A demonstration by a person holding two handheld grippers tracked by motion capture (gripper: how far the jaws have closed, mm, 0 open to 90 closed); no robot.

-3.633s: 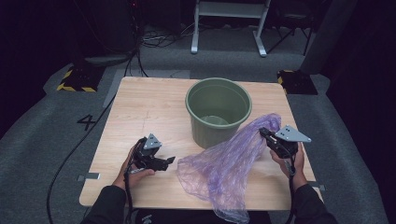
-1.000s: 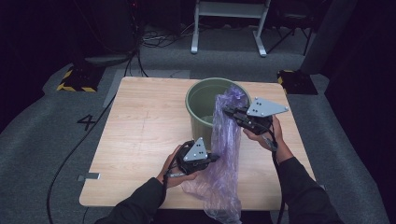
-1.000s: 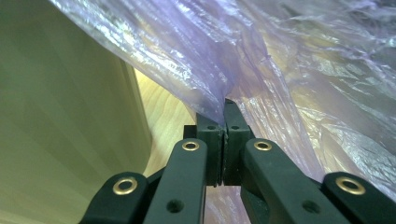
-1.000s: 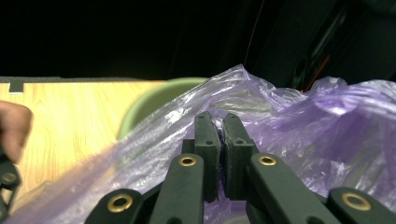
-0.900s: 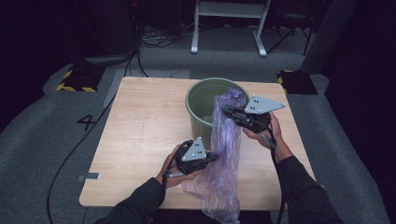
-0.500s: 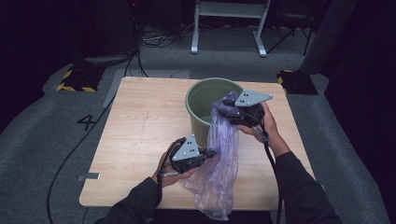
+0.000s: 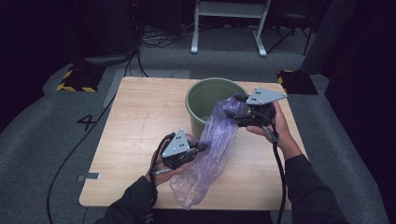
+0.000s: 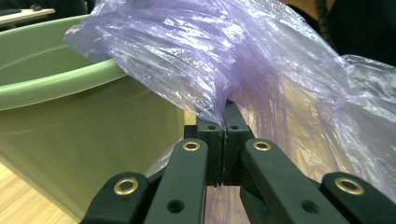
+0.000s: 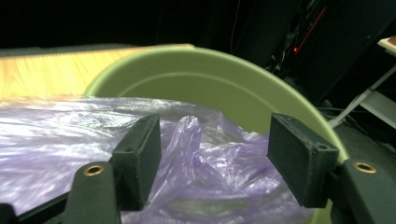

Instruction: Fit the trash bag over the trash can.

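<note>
Two claws: left claw (image 8: 223,140) clamped on purple bag (image 8: 196,60); right claw (image 9: 215,163) apart over bag.

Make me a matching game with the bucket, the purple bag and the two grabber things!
Things:
1. green bucket
2. purple bag
3. left gripper
4. right gripper

States:
A. jaws apart, at the bucket's rim with bag plastic between them
B. stands upright on the wooden table
C. jaws closed, pinching the plastic
D. draped from the bucket's rim down onto the table

Pairs: 1-B, 2-D, 3-C, 4-A
</note>
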